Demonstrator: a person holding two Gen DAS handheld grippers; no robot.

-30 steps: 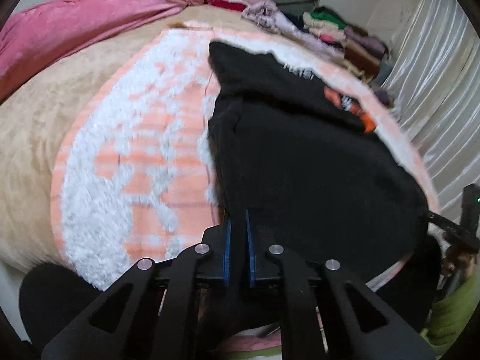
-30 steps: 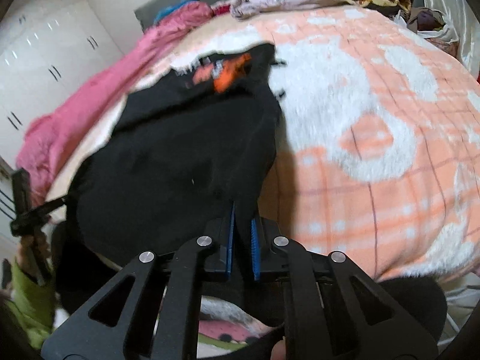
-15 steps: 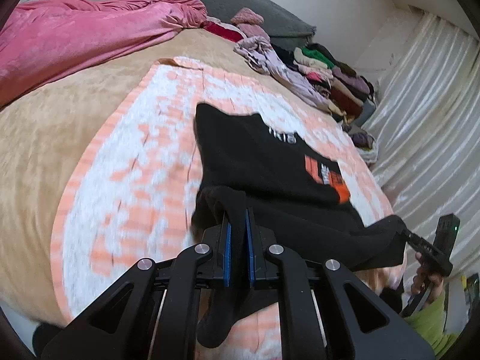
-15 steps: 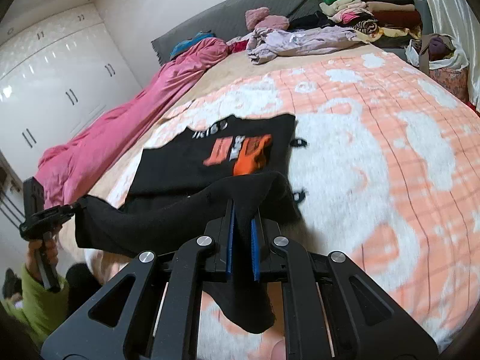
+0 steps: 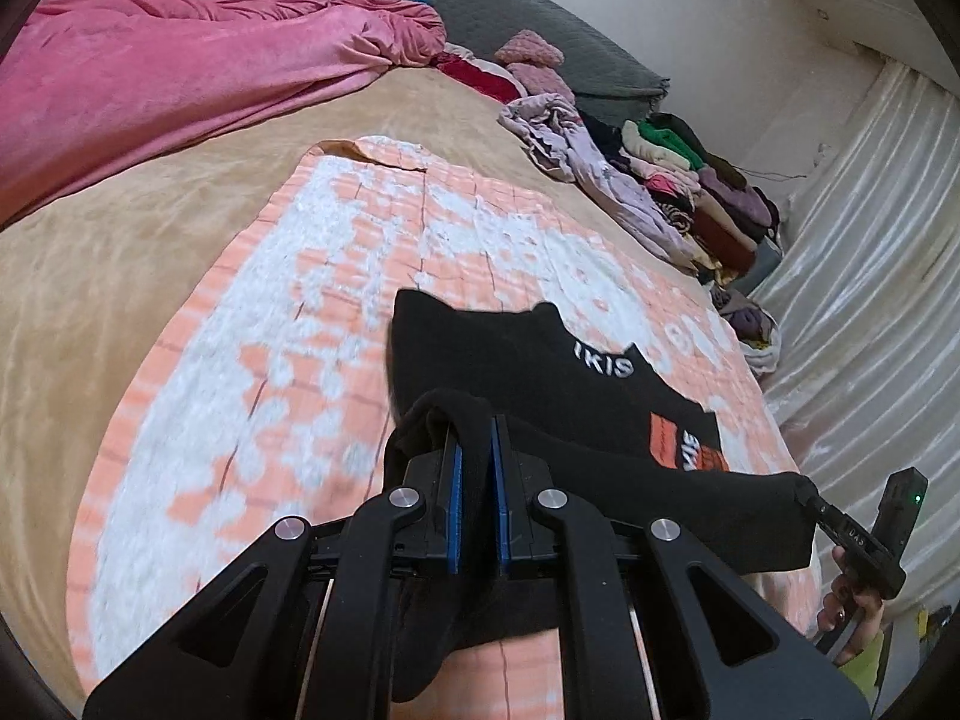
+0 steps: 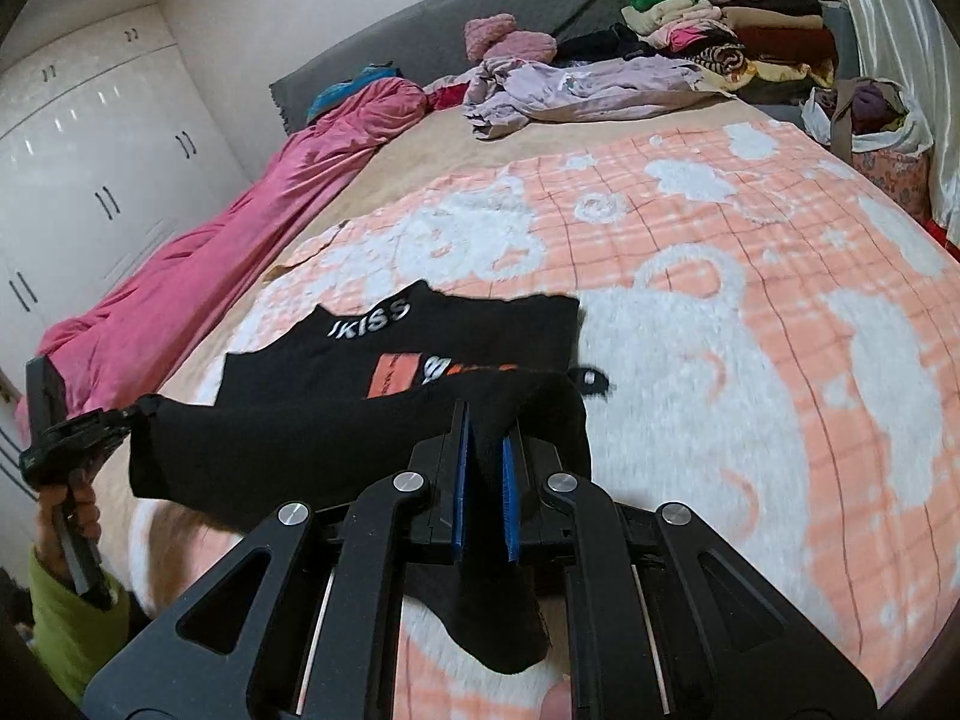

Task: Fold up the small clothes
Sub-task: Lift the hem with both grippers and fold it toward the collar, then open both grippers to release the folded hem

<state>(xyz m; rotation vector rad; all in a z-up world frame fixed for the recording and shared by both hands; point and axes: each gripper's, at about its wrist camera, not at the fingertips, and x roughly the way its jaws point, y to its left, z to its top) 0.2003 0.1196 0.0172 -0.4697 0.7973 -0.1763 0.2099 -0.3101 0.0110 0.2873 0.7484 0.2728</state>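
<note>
1. Clamping both hand-held grippers on the near hem of the small black cotton top: left hand-held gripper pinching one hem corner between its blue pads, right hand-held gripper pinching the other, jaws nearly together on the cloth.
2. Lifting that hem clear of the bed, where a second ago the whole garment was lying flat under both cameras; now hanging as a taut band between the two grips, with a loose flap drooping below each.
3. Carrying the hem forward over the rest of the top, going by the growing stretch of orange-and-white plush blanket showing near the cameras.
4. Leaving the far half resting on the blanket, with the white lettering and orange patch facing up and not yet covered.
5. Pointing to a bottom-to-top fold under way, probably about halfway: hem needing to travel on towards the neckline and be lowered evenly.
6. Risking a skewed crease if one corner leads the other.
</note>
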